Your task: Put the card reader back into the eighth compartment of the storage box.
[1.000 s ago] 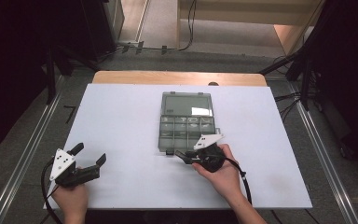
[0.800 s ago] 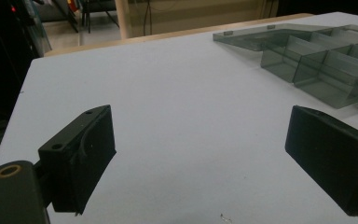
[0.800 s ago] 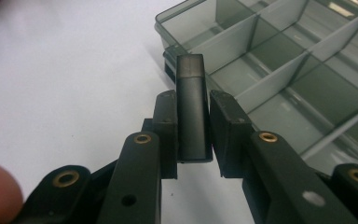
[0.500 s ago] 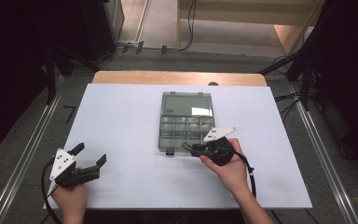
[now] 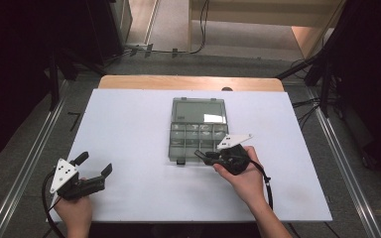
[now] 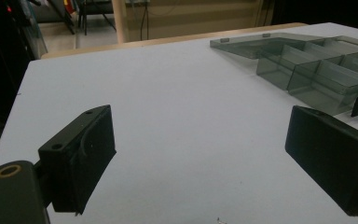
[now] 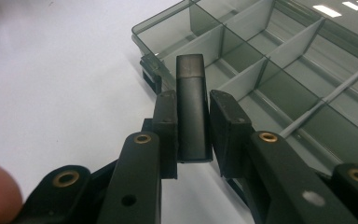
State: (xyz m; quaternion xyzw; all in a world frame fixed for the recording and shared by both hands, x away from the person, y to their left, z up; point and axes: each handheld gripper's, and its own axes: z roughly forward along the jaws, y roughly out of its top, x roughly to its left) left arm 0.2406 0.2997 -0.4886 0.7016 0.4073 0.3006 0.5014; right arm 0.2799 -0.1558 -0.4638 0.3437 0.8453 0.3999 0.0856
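Note:
A smoky clear compartment box lies open in the middle of the white table, its lid flat behind it. My right gripper is at the box's near edge, shut on a small dark rectangular block. In the right gripper view the block stands up between the pads of the right gripper, its tip above the near corner compartments of the box. My left gripper rests at the table's near left, open with nothing in it; in the left gripper view its jaws stand wide apart.
The box's black latch sticks out at its near edge. A wooden strip runs along the table's far side. Metal rails flank the table, with cables on the floor beyond.
My right gripper has shifted slightly up and to the right, closer to the box's near edge, still gripping the block. The left gripper has stayed put.

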